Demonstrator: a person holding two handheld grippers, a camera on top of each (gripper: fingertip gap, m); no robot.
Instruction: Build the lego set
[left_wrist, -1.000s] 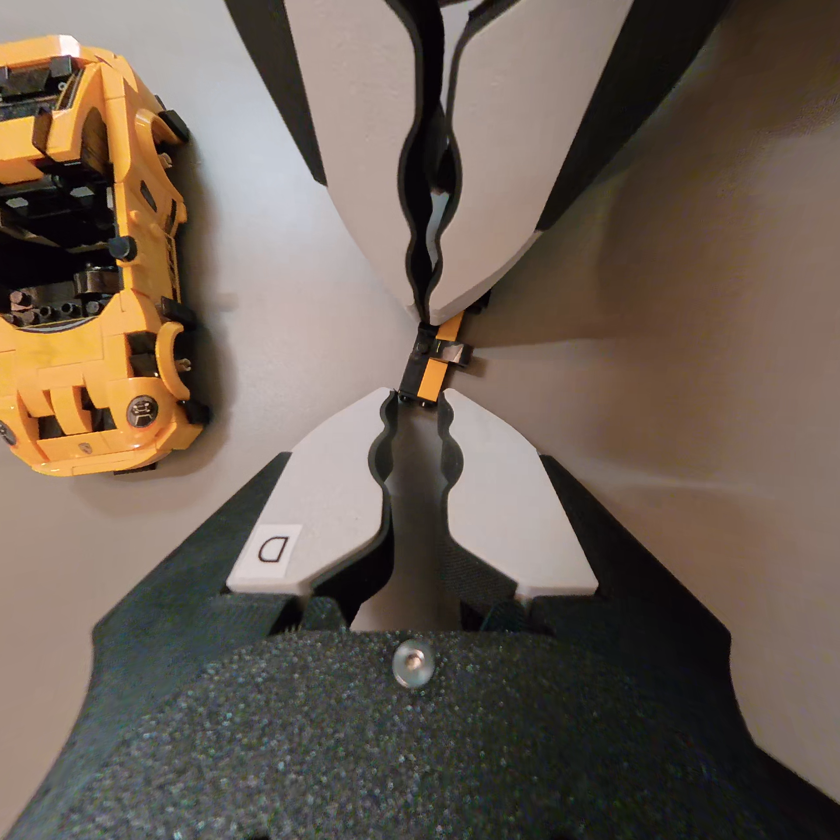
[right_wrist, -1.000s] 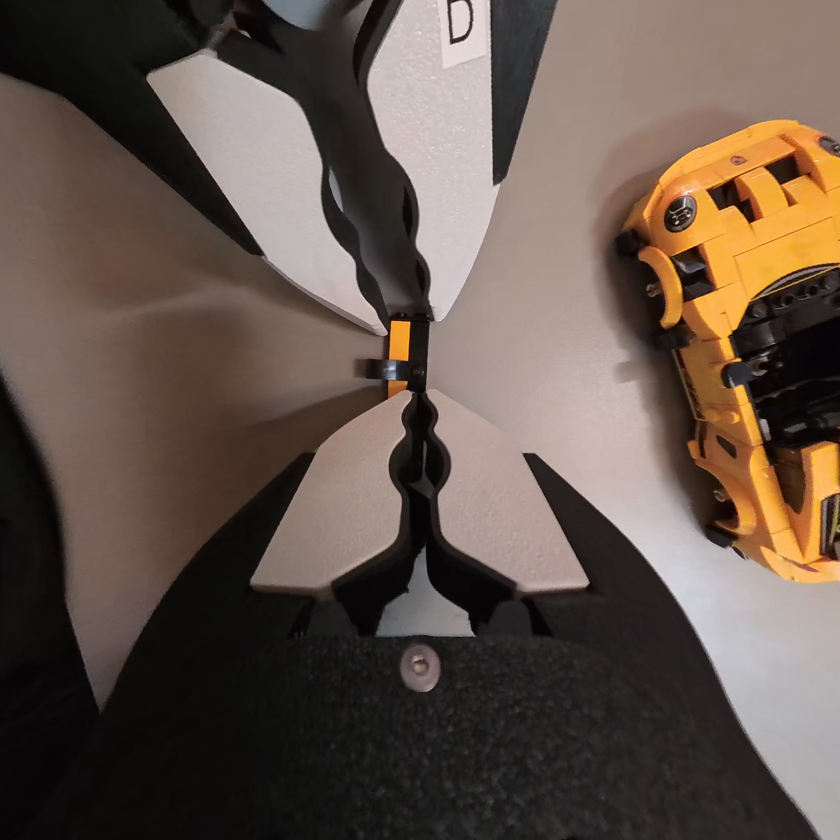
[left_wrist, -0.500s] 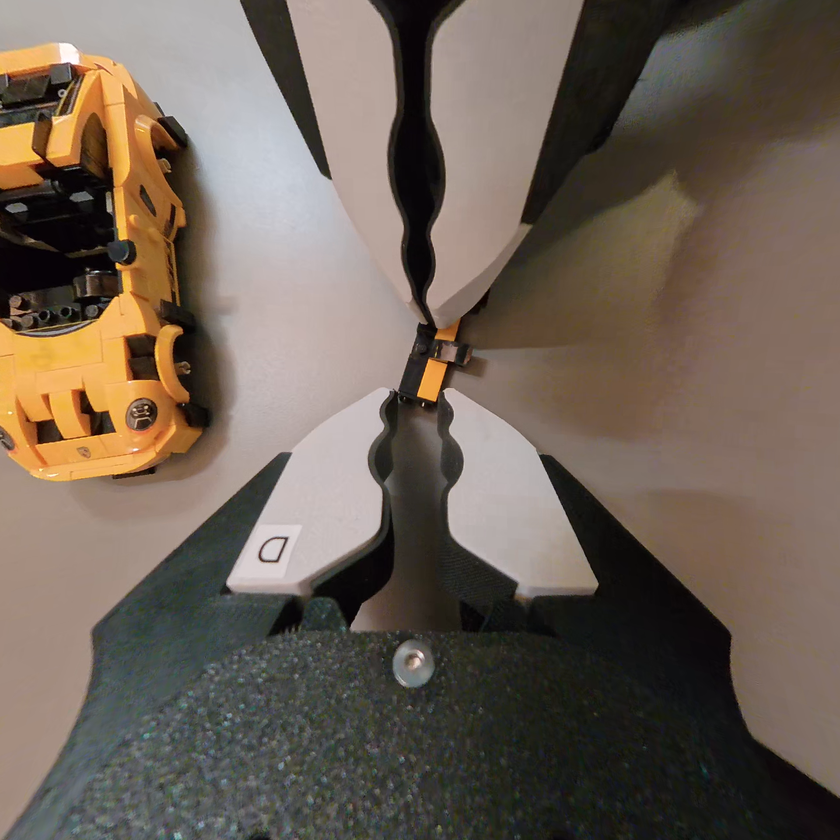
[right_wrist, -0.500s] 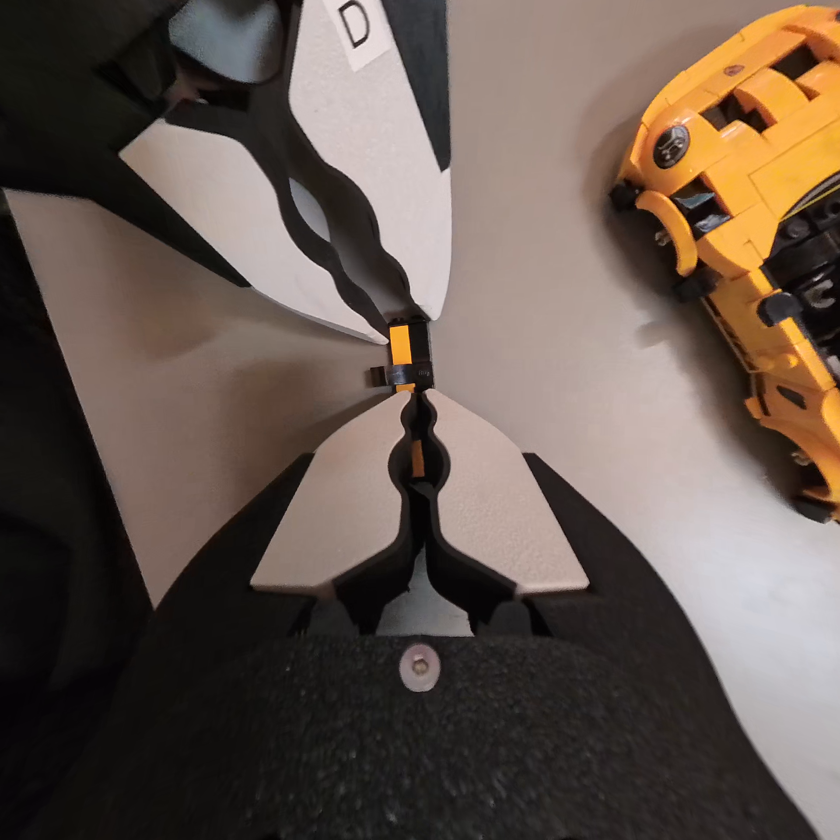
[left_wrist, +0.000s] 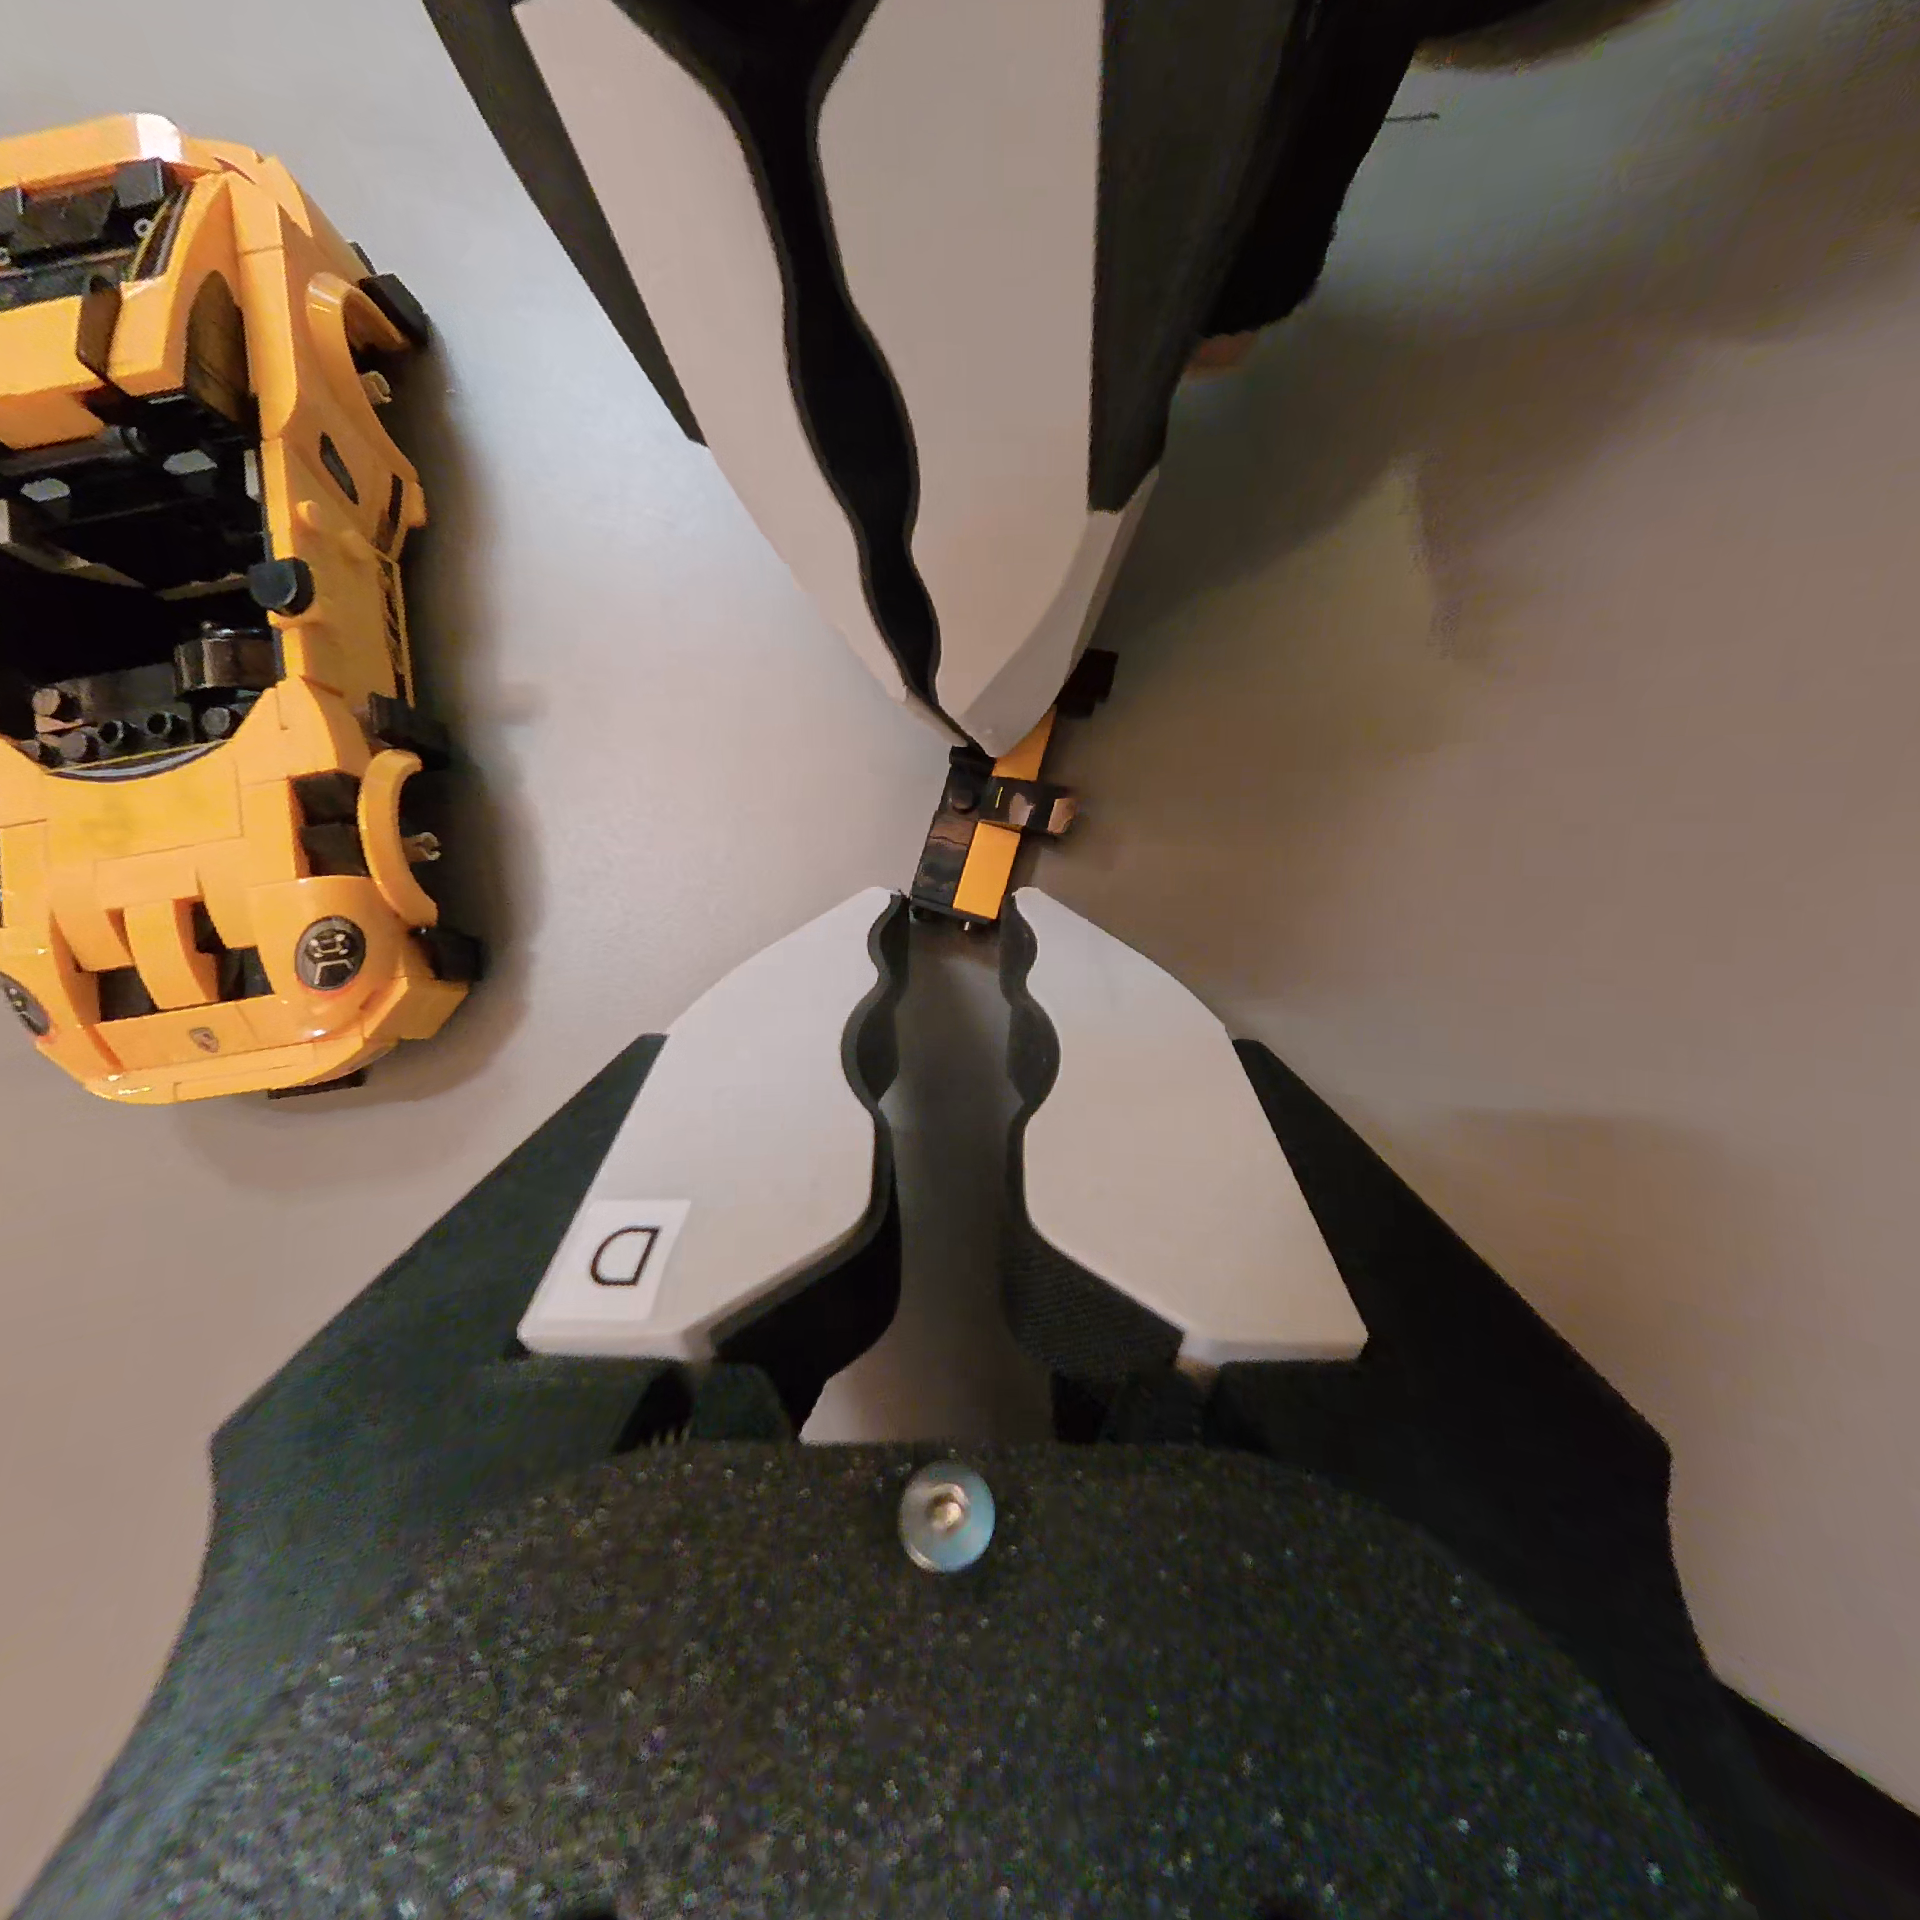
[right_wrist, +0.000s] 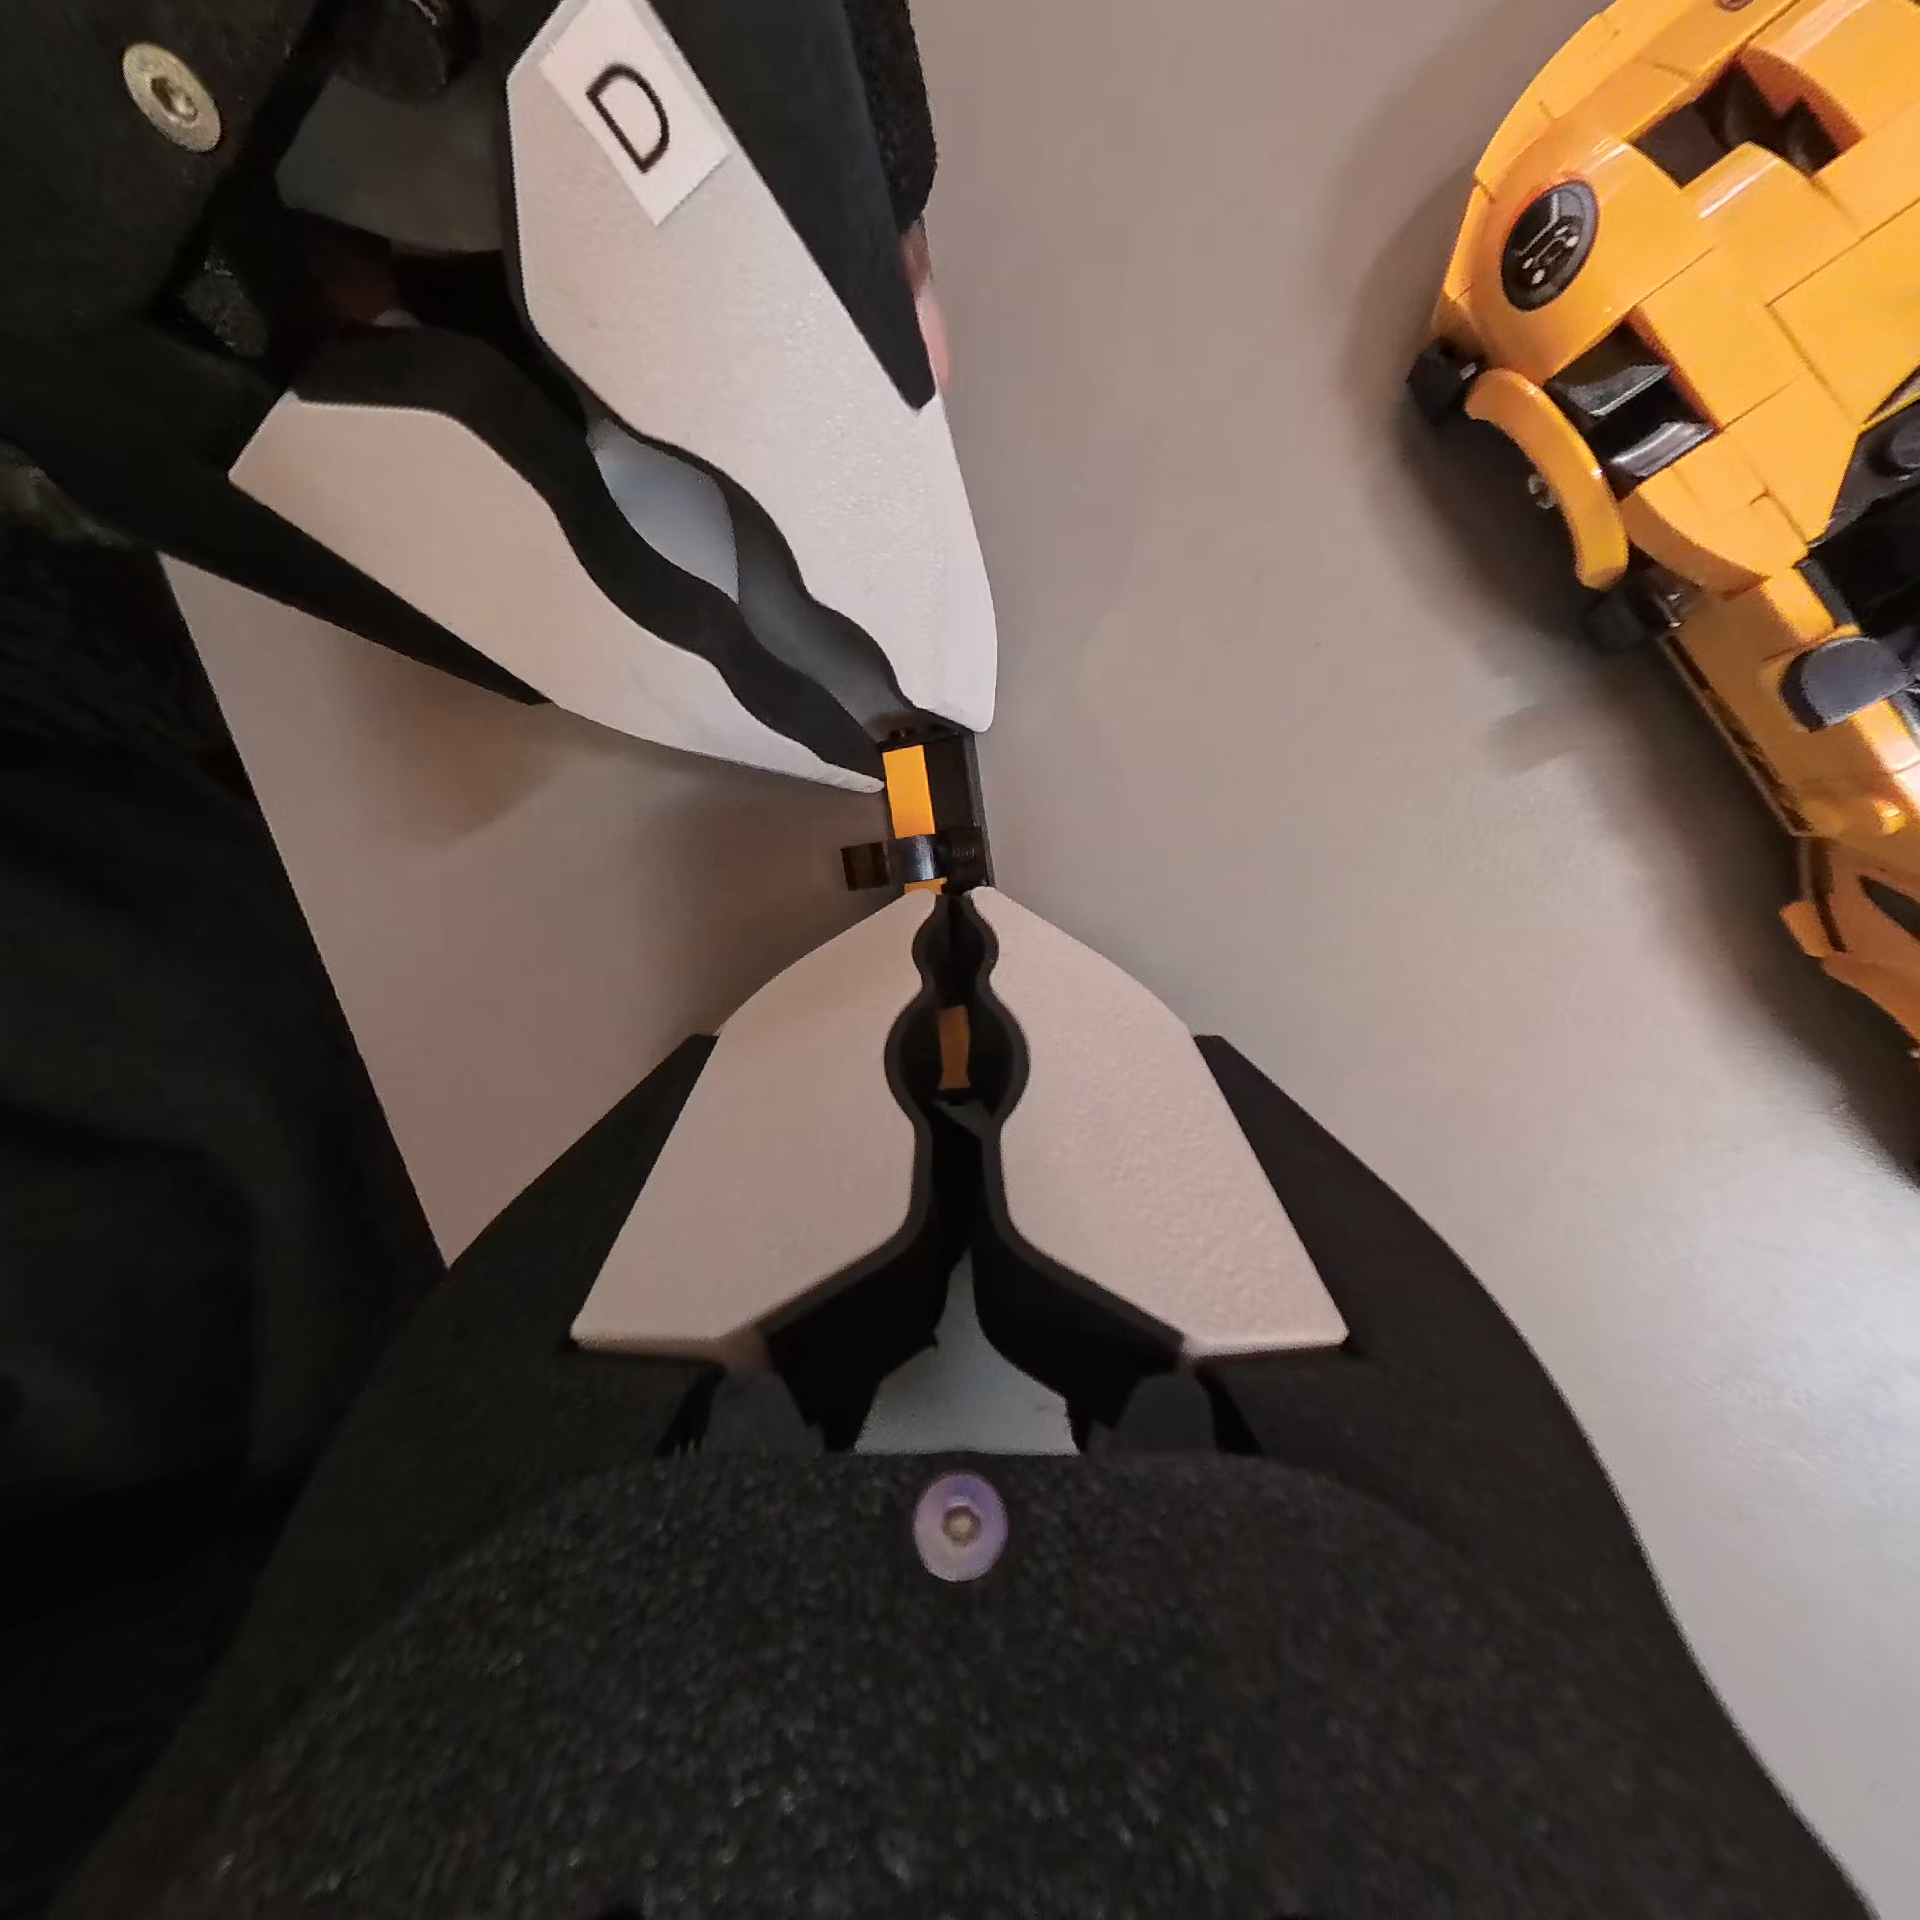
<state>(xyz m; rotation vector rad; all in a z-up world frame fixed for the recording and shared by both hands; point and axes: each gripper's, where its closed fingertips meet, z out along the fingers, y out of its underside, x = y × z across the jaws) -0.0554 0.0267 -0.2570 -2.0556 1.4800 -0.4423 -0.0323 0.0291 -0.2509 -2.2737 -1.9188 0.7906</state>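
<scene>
Both grippers pinch one small orange-black lego subassembly (left_wrist: 982, 831): left gripper (left_wrist: 956, 906) narrow, right gripper (right_wrist: 951, 902) closed tight. Yellow car (left_wrist: 197, 613) at 9 o'clock.

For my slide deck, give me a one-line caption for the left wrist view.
Both claws pinch a small orange-and-black brick assembly above the grey table, beside the orange car.

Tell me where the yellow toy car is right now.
The yellow toy car lies on the grey table, at the left edge of the left wrist view and the right edge of the right wrist view, apart from both grippers.
</scene>
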